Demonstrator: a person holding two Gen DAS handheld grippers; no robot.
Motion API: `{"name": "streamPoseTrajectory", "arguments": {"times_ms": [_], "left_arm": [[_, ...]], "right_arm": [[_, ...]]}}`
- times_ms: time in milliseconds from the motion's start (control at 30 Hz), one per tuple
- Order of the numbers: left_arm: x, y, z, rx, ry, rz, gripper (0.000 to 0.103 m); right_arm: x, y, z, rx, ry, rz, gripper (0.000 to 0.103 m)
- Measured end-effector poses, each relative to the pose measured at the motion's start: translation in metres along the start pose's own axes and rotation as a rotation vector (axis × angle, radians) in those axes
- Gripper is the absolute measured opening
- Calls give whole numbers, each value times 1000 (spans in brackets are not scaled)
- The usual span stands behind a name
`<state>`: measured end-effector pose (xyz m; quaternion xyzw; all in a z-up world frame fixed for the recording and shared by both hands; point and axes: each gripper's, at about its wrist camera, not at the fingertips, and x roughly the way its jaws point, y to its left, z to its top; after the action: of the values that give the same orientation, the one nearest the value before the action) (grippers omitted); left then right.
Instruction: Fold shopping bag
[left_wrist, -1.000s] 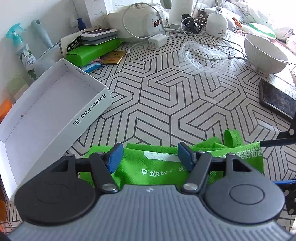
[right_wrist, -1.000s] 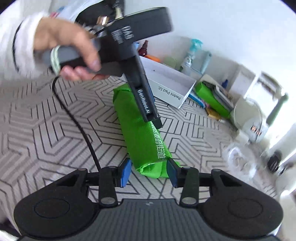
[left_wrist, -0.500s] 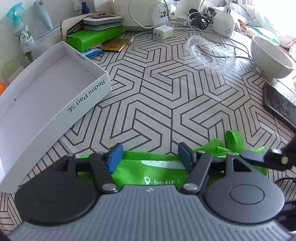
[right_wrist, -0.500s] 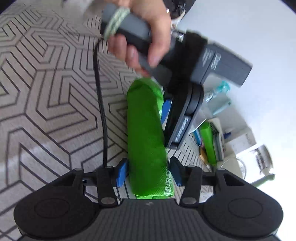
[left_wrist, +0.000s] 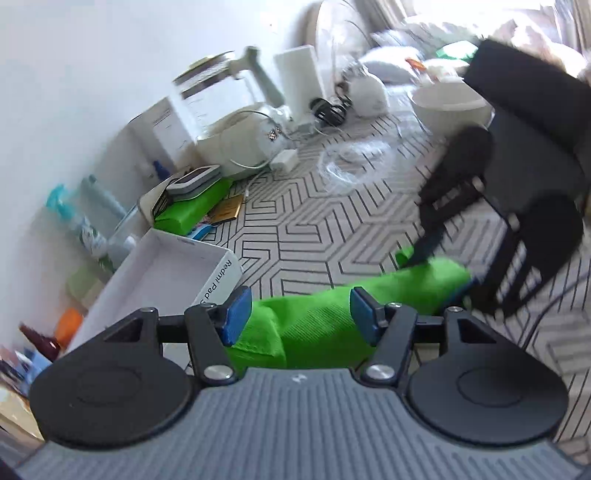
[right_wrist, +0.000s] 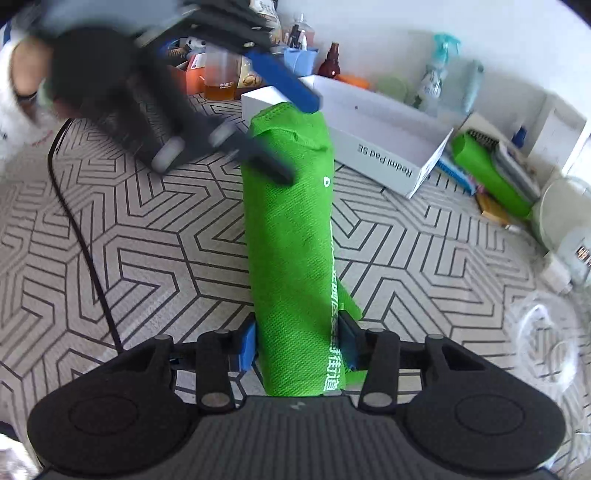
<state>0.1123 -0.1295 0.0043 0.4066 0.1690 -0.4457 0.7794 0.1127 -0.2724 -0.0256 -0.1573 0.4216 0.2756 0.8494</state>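
Note:
The green shopping bag (right_wrist: 288, 221) is rolled into a long bundle over the patterned table top (right_wrist: 129, 240), with white print along one side. My right gripper (right_wrist: 297, 345) grips the near end, its blue pads pressing on both sides, jaws closing a little. My left gripper (left_wrist: 300, 315) holds the other end of the bag (left_wrist: 310, 325), which fills the gap between its closing blue pads. In the right wrist view the left gripper (right_wrist: 280, 122) is blurred at the far end, a hand behind it. In the left wrist view the right gripper (left_wrist: 450, 269) straddles the far end.
A white open box (left_wrist: 173, 273) marked Redmi Pad SE lies beside the bag. A green box (left_wrist: 192, 210), bottles and a white appliance (left_wrist: 240, 136) line the wall. A white bowl (left_wrist: 450, 107), a clear plastic coil (left_wrist: 354, 162) and a black cable (right_wrist: 85, 240) are around.
The left gripper has rolled and swung, so its view is tilted, and the bag's end now fills its narrowed jaws. The right gripper has moved further onto the bag's other end.

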Motion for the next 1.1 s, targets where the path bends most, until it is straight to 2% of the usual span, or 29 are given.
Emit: {"name": "streamPoseTrajectory", "arguments": {"times_ms": [100, 267, 433, 533, 600, 633, 733, 800, 867, 933, 1033, 1100], "left_arm": [[11, -28, -3, 209, 14, 49, 67], [20, -34, -1, 355, 7, 27, 70], [34, -52, -1, 550, 24, 11, 77], [43, -58, 2, 557, 36, 9, 81], [47, -56, 6, 525, 64, -5, 80], [48, -53, 9, 479, 82, -13, 79], [48, -51, 8, 368, 114, -6, 67], [45, -60, 7, 405, 129, 17, 57], [43, -73, 8, 469, 154, 35, 55], [38, -78, 10, 496, 168, 12, 55], [31, -75, 13, 518, 167, -26, 60], [29, -78, 11, 554, 162, -18, 68]], "right_arm": [[2, -12, 10, 26, 55, 69, 45], [7, -31, 25, 67, 143, 180, 45], [11, -26, 36, -19, 210, 184, 45], [11, -20, 37, -71, 214, 175, 45], [8, -20, 35, -64, 194, 175, 45], [7, -22, 33, -51, 182, 181, 45], [1, -30, 26, 0, 133, 218, 45], [1, -32, 21, 6, 128, 246, 45], [-2, -31, 20, 10, 143, 273, 45], [-1, -38, 19, 75, 168, 333, 45], [4, -52, 17, 199, 209, 435, 45], [7, -62, 14, 298, 226, 507, 45]]}}
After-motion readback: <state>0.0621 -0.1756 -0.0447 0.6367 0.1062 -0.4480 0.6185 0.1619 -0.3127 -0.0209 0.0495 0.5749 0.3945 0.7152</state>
